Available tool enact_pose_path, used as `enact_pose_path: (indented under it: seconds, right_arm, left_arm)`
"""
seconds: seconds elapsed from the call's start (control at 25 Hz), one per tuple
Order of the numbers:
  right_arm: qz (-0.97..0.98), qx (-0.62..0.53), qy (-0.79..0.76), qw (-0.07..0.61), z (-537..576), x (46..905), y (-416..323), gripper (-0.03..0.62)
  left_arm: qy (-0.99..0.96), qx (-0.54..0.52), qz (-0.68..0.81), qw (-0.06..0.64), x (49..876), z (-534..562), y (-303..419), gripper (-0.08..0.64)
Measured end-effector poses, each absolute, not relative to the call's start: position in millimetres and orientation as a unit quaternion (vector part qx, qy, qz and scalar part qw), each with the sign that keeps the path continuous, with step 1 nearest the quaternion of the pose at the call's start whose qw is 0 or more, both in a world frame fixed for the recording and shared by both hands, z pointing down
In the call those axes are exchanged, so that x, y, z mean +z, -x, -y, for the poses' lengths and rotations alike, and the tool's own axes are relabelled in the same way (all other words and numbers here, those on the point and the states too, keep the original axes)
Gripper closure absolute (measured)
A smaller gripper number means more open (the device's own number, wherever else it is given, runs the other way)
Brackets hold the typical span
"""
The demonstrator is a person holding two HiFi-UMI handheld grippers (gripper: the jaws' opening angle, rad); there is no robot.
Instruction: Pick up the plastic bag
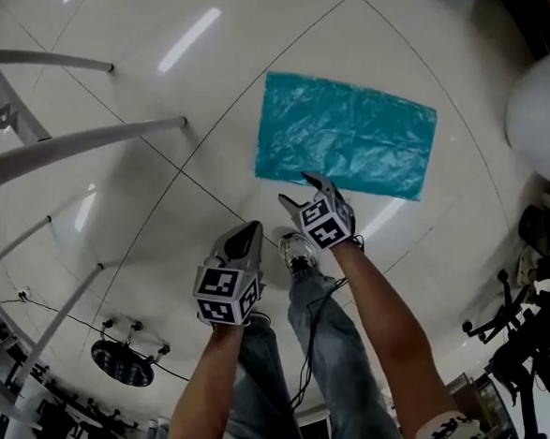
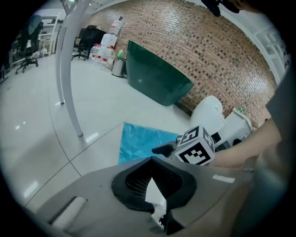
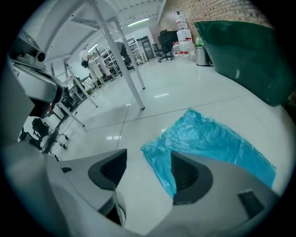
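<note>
Floor: we see glossy white tiles (image 1: 171,94) with thin dark joints, and strip lights mirrored in them.
Background: slanted white metal legs (image 1: 73,148) stand at our left; the left gripper view shows a brick wall (image 2: 208,46) with a dark green tub (image 2: 157,83) in front of it.
Bag: the plastic bag (image 1: 347,134), teal and crinkled, lies flat on the tiles ahead of both claws.
Hidden: in the head view the right gripper (image 1: 299,191) covers a stretch of the bag's near edge, and our jeans (image 1: 331,359) and one shoe (image 1: 299,251) cover the floor below the claws.
Cut off: a white rounded object (image 1: 546,111) runs out of the picture at the right, so we cannot say what it is.
Hard to tell: we cannot tell whether the right jaw tips touch the plastic or hang just above it.
Right claw: its jaws stand wide apart; its own view shows bare tile and the bag's near corner in the gap, and nothing is gripped.
Left claw: the left gripper (image 1: 245,232) has its jaws brought together at the tips with nothing between them; it sits nearer to us, clear of the bag.
</note>
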State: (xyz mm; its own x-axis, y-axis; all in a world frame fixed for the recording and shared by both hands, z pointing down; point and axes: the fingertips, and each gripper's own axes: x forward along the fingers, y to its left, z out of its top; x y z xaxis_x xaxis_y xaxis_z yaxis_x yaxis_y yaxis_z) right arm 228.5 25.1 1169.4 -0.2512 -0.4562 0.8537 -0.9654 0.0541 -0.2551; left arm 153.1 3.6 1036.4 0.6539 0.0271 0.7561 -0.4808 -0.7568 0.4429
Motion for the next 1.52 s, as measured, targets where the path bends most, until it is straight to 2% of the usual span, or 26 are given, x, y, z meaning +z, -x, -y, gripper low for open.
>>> enact_pose_path:
  seconds: [0.2, 0.36, 0.48, 0.56, 0.84, 1.0, 1.08, 1.12, 1.16, 1.2, 1.36, 1.52]
  right_arm:
    - [0.693, 0.385, -0.507, 0.339, -15, 1239, -217, 0.276]
    - [0.696, 0.368, -0.497, 0.365, -12, 1278, -213, 0.252]
    - [0.696, 0.341, -0.507, 0.378, -10, 1289, -214, 0.251]
    - [0.701, 0.328, -0.508, 0.378, -7, 1290, -214, 0.205]
    - [0.699, 0.322, -0.496, 0.401, -8, 1307, -221, 0.209]
    - [0.688, 0.332, -0.509, 0.397, -5, 1305, -235, 0.335]
    - [0.681, 0.340, -0.512, 0.399, -4, 1305, -240, 0.355]
    - [0.676, 0.342, -0.514, 0.403, -4, 1305, -243, 0.389]
    - [0.669, 0.344, -0.518, 0.406, -5, 1305, -246, 0.556]
    - [0.663, 0.349, -0.522, 0.408, -5, 1306, -248, 0.581]
    - [0.656, 0.384, -0.528, 0.379, -1, 1296, -244, 0.584]
    - [0.658, 0.392, -0.582, 0.273, 11, 1219, -240, 0.584]
  left_arm:
    - [-0.845, 0.402, 0.140, 0.324, 1089, -1, -136, 0.560]
    - [-0.848, 0.404, 0.139, 0.314, 1121, 4, -136, 0.560]
    - [-0.848, 0.399, 0.143, 0.317, 1134, 6, -137, 0.560]
    - [-0.850, 0.392, 0.145, 0.321, 1137, 5, -137, 0.560]
    - [-0.846, 0.389, 0.144, 0.336, 1140, -16, -125, 0.560]
    - [-0.842, 0.390, 0.149, 0.342, 1140, -22, -115, 0.560]
    - [-0.841, 0.389, 0.153, 0.344, 1139, -23, -111, 0.560]
    - [-0.841, 0.389, 0.154, 0.344, 1138, -24, -110, 0.560]
    - [-0.841, 0.388, 0.155, 0.344, 1136, -24, -108, 0.560]
    - [-0.841, 0.387, 0.155, 0.344, 1134, -24, -108, 0.560]
    - [-0.845, 0.381, 0.156, 0.341, 1122, -18, -108, 0.560]
    - [-0.853, 0.369, 0.158, 0.334, 1079, -9, -109, 0.560]
